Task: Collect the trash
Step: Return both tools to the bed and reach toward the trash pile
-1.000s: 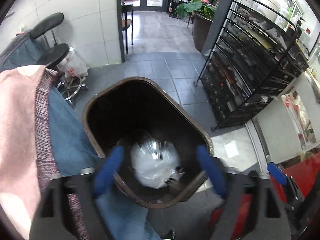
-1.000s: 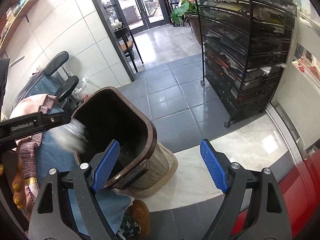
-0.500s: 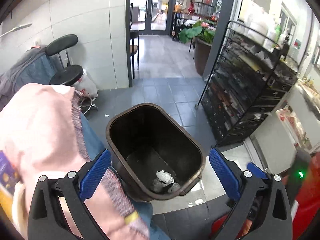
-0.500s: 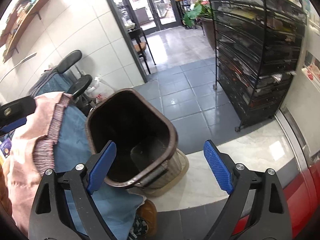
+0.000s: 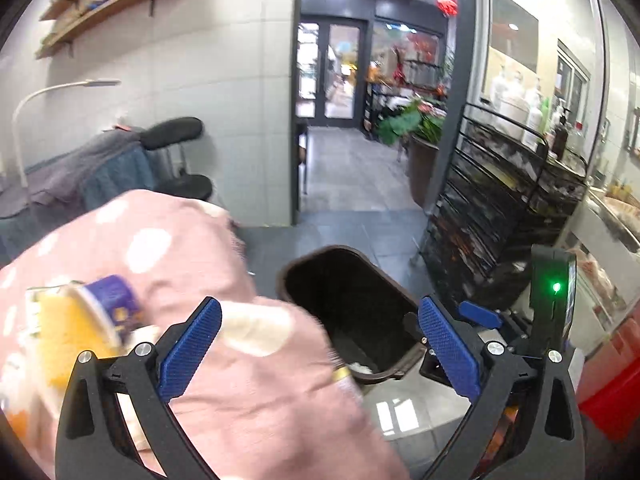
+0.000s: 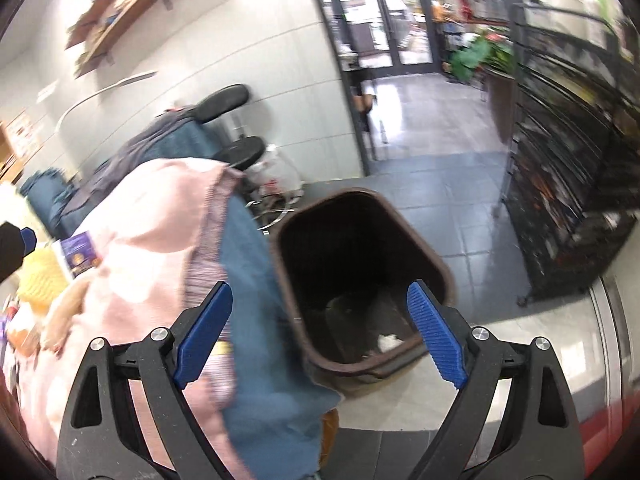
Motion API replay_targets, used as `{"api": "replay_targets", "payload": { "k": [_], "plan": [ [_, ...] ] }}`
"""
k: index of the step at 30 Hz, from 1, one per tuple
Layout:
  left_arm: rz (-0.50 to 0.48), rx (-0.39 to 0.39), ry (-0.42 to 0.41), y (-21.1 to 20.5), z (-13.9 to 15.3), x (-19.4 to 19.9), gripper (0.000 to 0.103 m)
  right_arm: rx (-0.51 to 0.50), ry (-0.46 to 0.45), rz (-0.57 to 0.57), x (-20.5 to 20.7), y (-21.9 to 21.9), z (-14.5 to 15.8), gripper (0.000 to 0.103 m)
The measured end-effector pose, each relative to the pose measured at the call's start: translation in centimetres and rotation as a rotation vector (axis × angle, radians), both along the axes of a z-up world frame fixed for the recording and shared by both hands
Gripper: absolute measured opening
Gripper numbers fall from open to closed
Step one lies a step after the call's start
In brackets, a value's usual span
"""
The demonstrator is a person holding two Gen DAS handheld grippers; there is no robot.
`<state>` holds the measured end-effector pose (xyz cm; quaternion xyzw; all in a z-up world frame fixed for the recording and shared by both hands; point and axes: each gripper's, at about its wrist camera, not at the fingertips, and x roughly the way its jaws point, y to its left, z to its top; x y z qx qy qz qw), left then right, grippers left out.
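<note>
In the left wrist view, the left gripper (image 5: 320, 344) stood with its blue pads wide apart and nothing between them; a pink sleeve (image 5: 224, 320) crossed under its left pad. Ahead and below, between the pads, sat the brown bin (image 5: 352, 304) on the floor, mouth up so trash could drop straight in; a scrap of white trash (image 5: 362, 367) lay at its bottom. Left of the gripper a yellow-and-purple pack (image 5: 76, 320) showed, blurred, perhaps the next piece to gather. In the right wrist view, the right gripper (image 6: 320, 332) was likewise spread and empty, aimed down over the bin (image 6: 360, 280), whose near rim lay just before its right pad. White trash (image 6: 389, 341) rested on the bin floor. The sleeve (image 6: 152, 240) and blue cloth (image 6: 256, 320) filled the left side.
</note>
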<state>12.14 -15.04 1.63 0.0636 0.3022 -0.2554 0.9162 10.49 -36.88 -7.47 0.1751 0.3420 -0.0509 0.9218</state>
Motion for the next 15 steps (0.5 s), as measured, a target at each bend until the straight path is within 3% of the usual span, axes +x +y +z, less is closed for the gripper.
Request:
{"api": "replay_targets", "payload": {
  "k": [8,15],
  "plan": [
    [0.174,-0.035,-0.03,6.7,0.4,-1.1,0.097,-0.021,-0.059,0.21,1.2,6.3,2.9,0.088],
    [0.344,-0.083,0.0,13.7,-0.1,-1.5,0.097,0.006,-0.08,0.428,1.7,13.1,4.7,0.088]
  ]
}}
